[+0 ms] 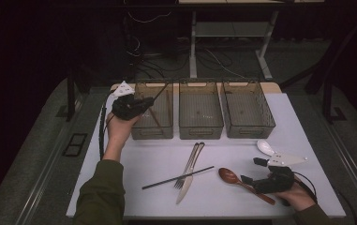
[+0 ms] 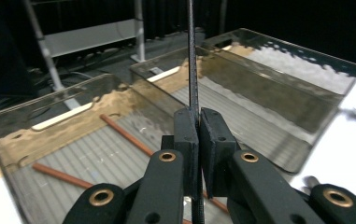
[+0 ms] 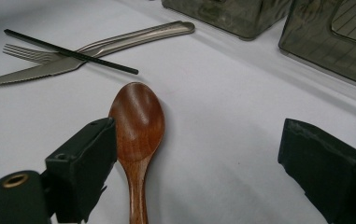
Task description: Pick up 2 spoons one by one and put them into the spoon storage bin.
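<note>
Three clear bins in a row at the far edge of the white surface. Left bin holding two brown chopsticks on its ribbed floor, one lying diagonally, the other nearer the front wall. Middle bin and right bin with nothing visible inside.

Left hand-held gripper above the left bin's near left corner, clenched on a black chopstick; in the left gripper view, stick pinched between the two pads and rising straight up past them, with that bin's floor beneath.

Right hand-held gripper low at the near right of the surface, released, jaws spread wide. Wooden spoon just beside one jaw, bowl pointing away, flat on the surface, not gripped.

In the middle of the surface: a second black chopstick lying across a fork and a knife. White spoon near the right bin's front.
</note>
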The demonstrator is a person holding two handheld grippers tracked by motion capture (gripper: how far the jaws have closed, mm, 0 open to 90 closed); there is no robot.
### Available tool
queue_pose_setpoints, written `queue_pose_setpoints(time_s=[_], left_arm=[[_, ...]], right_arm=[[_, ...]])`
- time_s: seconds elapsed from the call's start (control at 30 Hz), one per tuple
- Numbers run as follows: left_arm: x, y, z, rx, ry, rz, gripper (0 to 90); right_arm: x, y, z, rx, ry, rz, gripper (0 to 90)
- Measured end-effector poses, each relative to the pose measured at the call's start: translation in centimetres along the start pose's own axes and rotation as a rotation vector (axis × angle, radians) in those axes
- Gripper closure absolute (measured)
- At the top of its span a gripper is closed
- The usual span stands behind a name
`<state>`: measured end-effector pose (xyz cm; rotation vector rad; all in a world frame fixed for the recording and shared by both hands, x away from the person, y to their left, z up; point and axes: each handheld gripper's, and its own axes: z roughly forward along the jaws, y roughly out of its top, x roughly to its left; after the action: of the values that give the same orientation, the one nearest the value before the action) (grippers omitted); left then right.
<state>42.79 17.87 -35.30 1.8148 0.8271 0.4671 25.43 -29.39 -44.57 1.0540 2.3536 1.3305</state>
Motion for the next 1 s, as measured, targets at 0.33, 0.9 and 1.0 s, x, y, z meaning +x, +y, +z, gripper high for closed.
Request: queue_pose_setpoints(time_s=[0.33,0.9,1.0], left_arm=[[1.9,-1.2,1.7,0.027,0.066,-0.076,84.9],[2.7,-2.7,2.9,0.146,0.124,-0.136,84.7],[2.7,-2.7,3.0,0.153,0.136,-0.142,84.3]], right_arm=[[-0.1,0.0,-0.1,-0.003,0.002,0.001,11.4],[-0.1,0.0,-0.1,-0.003,0.001,-0.003,11.4],[-0.1,0.0,-0.1,-0.002,0.001,-0.003,11.4]])
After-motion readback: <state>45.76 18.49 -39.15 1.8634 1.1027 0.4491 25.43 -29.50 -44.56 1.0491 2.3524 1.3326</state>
